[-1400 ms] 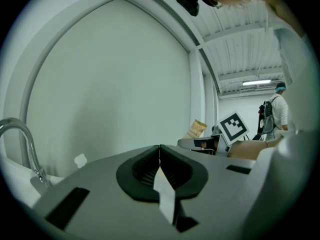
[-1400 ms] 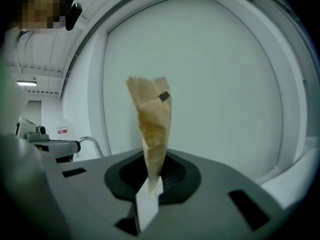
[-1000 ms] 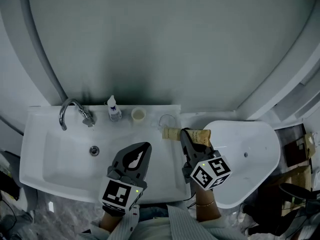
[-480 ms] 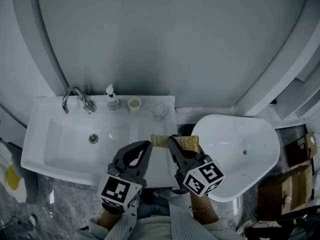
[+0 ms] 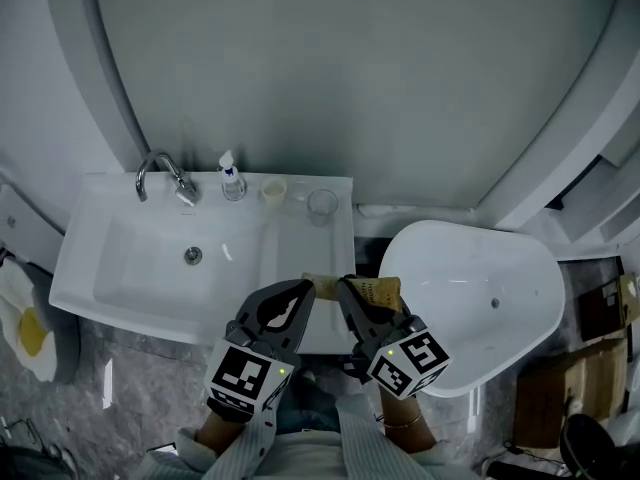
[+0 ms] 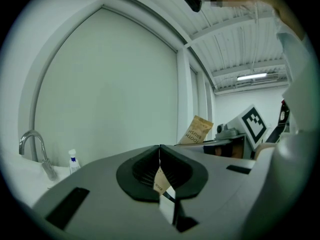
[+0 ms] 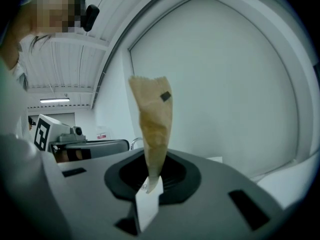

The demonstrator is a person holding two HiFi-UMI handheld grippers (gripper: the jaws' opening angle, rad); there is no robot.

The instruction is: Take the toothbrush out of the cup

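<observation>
A brown paper toothbrush packet (image 5: pixel 380 290) hangs in the air between my two grippers, over the front edge of the white sink counter (image 5: pixel 315 248). My right gripper (image 5: pixel 350 290) is shut on it; in the right gripper view the packet (image 7: pixel 155 119) rises straight out of the jaws. My left gripper (image 5: pixel 298 292) is shut on the packet's left end, and a brown printed strip (image 6: pixel 161 179) shows between its pads. The clear glass cup (image 5: pixel 322 206) stands at the counter's back right corner, well away from both grippers. Nothing shows inside it.
A faucet (image 5: pixel 160 173), a small pump bottle (image 5: pixel 232 180) and a small cream cup (image 5: pixel 273 190) line the back of the sink (image 5: pixel 120 278). A white oval basin (image 5: pixel 480 298) sits to the right. Cardboard boxes (image 5: pixel 560 398) lie on the floor at the right.
Both grippers have drawn back from the counter toward the person with the packet. The packet, first close by the glass cup, now hangs past the counter's front edge.
</observation>
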